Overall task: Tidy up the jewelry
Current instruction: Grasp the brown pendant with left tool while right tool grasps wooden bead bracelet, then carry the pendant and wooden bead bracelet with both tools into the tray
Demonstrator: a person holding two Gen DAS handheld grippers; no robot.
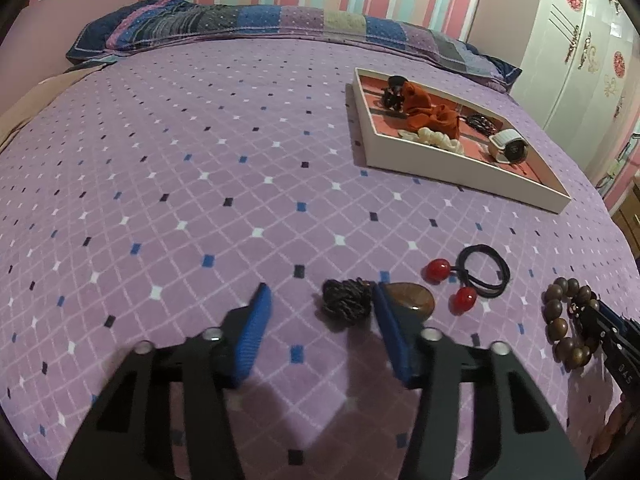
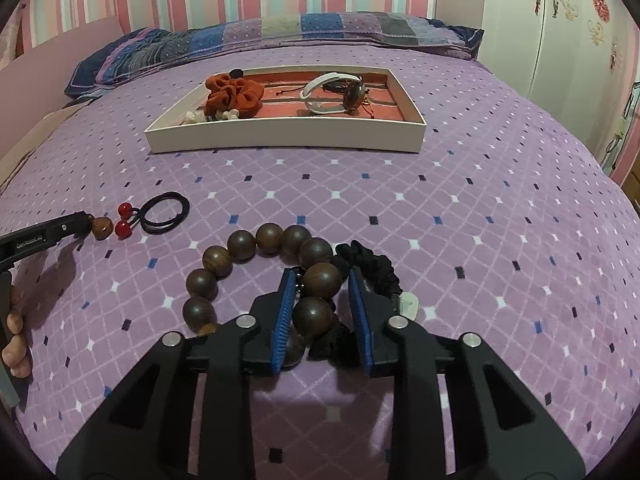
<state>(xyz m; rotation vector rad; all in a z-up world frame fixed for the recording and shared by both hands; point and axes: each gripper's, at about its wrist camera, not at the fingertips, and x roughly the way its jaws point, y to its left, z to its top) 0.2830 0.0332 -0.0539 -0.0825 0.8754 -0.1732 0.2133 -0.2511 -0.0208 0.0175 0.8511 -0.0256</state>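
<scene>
The right claw (image 2: 322, 312) straddles the wooden bead bracelet (image 2: 256, 276) on the bed (image 2: 480, 240), pads apart. The left claw (image 1: 320, 332) stands apart beside a brown stone pendant (image 1: 412, 300); white tray (image 2: 280, 136) beyond.

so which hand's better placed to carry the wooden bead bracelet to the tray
Right. Its tongs already straddle the bracelet, blue pads either side of two beads, and the tray lies straight ahead. The left tongs are over at the dark tie and brown stone.
</scene>
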